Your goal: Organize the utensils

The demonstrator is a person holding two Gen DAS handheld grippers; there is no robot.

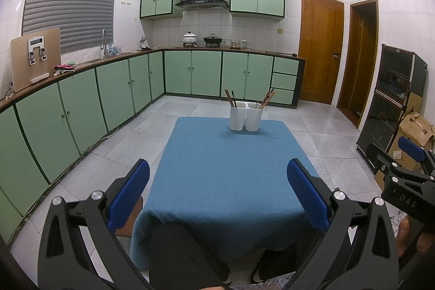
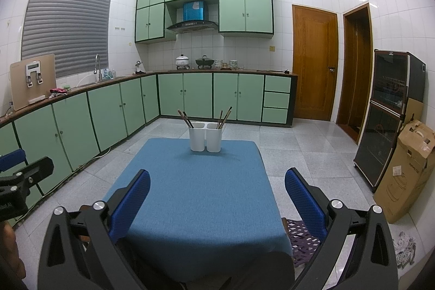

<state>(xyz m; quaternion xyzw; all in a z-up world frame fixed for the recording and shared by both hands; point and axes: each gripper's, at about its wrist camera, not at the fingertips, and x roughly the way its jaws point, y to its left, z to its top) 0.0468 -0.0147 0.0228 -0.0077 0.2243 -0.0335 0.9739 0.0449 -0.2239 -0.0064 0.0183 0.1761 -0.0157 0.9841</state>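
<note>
Chopsticks point(image 1: 232, 99) upright in holder point(image 1: 246, 116) (tips splayed outward) — jaws empty.

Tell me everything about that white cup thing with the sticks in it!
The holder is white, smooth, plastic-looking, with two tall side-by-side compartments with rounded corners. It stands upright at the far end of the blue tablecloth, near the middle. Each compartment holds a few brown chopsticks; the left ones lean left, the right ones lean right. Neither claw touches it.
</note>
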